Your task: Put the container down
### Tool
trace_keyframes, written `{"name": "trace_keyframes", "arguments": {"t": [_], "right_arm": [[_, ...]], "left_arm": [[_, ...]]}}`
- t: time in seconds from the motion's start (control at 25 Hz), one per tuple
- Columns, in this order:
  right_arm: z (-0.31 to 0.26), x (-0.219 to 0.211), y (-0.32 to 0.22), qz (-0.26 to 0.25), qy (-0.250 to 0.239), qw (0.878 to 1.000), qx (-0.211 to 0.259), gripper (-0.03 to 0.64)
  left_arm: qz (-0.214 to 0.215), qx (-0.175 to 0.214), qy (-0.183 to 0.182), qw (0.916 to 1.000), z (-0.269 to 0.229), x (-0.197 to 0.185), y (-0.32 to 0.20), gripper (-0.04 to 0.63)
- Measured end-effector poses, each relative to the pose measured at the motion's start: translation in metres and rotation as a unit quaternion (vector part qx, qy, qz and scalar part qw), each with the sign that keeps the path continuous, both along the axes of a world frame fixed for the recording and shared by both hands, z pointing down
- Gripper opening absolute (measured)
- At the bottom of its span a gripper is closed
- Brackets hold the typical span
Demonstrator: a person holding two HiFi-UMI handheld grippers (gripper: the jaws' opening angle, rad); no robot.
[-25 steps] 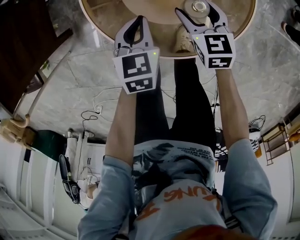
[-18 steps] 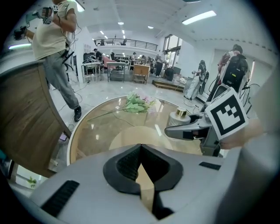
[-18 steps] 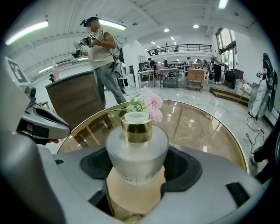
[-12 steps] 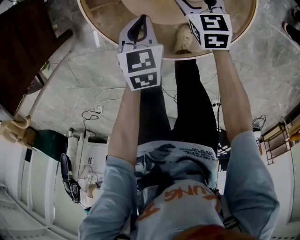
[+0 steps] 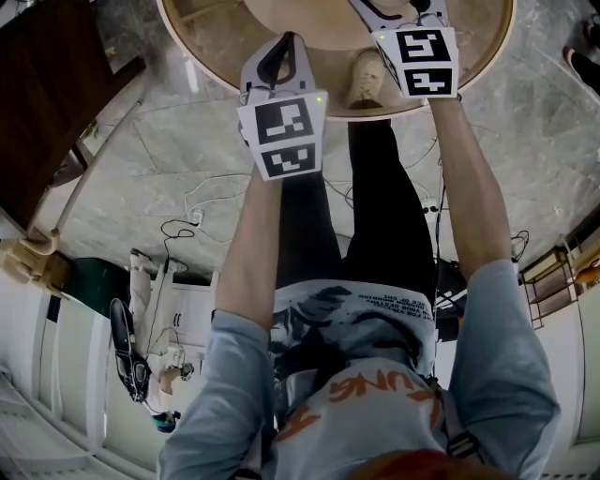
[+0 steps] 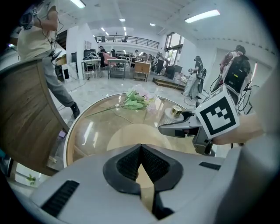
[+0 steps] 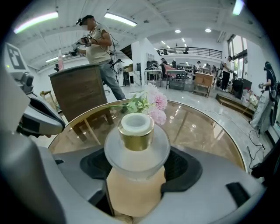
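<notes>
The container [image 7: 137,141] is a frosted glass bottle with a gold collar and a white top. My right gripper [image 7: 138,175] is shut on its body, holding it upright over the round glass table [image 7: 199,127]. I cannot tell whether its base touches the glass. From the left gripper view the same container [image 6: 176,112] shows beside the right gripper [image 6: 177,129]. My left gripper [image 6: 141,152] is shut with nothing in it, near the table's front edge. In the head view the left gripper [image 5: 284,42] reaches over the table rim [image 5: 202,58]; the right gripper [image 5: 398,6] runs off the top edge.
Pink flowers with green stems [image 7: 151,105] lie on the table's far side. A wooden chair [image 6: 26,113] stands at the left. A person [image 7: 98,48] stands behind it. Cables [image 5: 192,220] trail on the marble floor.
Both grippers have moved forward over the table, the right one farther, carrying the container out of the head view. Little has shifted in the last half second.
</notes>
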State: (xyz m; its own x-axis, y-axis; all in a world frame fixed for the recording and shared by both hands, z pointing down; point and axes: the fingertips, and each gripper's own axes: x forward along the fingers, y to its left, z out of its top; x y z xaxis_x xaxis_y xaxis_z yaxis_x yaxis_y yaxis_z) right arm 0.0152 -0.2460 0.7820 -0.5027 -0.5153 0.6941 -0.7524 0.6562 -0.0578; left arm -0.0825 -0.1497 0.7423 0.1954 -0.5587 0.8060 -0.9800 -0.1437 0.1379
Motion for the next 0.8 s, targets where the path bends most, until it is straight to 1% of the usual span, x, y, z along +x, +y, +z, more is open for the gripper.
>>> {"name": "trace_keyframes", "arguments": {"t": [0.24, 0.32, 0.4, 0.48, 0.64, 0.72, 0.8], "right_arm": [[0.003, -0.003, -0.003, -0.005, 0.014, 1.000, 0.012, 0.347], [0.011, -0.003, -0.001, -0.010, 0.025, 1.000, 0.006, 0.347], [0.018, -0.001, 0.003, -0.013, 0.034, 0.999, -0.006, 0.363], [0.019, 0.003, 0.009, -0.007, 0.030, 0.999, -0.013, 0.374], [0.017, 0.010, 0.025, -0.001, 0.014, 1.000, -0.024, 0.372], [0.013, 0.014, 0.036, -0.003, -0.005, 0.999, -0.034, 0.321], [0.004, 0.022, 0.045, -0.003, -0.019, 0.999, -0.039, 0.273]], "left_arm": [[0.006, 0.002, 0.002, 1.0000, 0.002, 0.008, -0.003, 0.017], [0.009, -0.001, 0.000, 1.0000, 0.004, 0.009, 0.000, 0.017], [0.009, -0.002, -0.001, 1.0000, 0.005, 0.008, 0.004, 0.017], [0.006, -0.002, -0.002, 1.0000, 0.007, 0.005, 0.008, 0.017], [-0.011, -0.004, -0.008, 0.9999, 0.013, -0.008, 0.018, 0.017], [-0.022, -0.004, -0.010, 0.9997, 0.012, -0.012, 0.023, 0.017], [-0.041, 0.000, -0.004, 0.9992, 0.002, -0.009, 0.027, 0.017]]}}
